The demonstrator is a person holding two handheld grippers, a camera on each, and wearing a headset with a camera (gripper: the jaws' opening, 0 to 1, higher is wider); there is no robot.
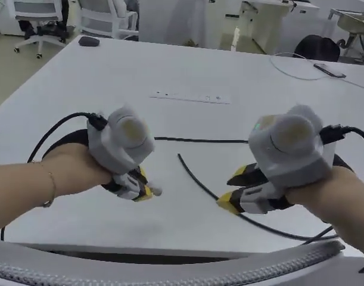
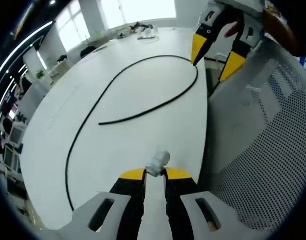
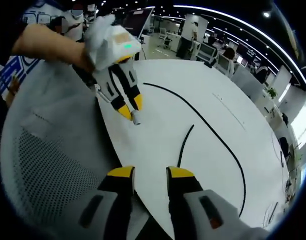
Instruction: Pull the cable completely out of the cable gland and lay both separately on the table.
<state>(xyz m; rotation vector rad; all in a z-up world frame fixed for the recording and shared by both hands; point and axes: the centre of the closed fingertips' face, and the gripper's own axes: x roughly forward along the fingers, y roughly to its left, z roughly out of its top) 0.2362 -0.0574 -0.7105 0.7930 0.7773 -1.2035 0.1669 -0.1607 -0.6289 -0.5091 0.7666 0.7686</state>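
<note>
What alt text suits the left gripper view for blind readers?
The left gripper pinches a white cable gland between its yellow tips. A black cable curves freely across the white table, with the open right gripper beyond.

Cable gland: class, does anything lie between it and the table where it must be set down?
Nothing visible does. The cable gland, held in the left tool, hangs over bare table; the cable lies farther off, clear of it.
</note>
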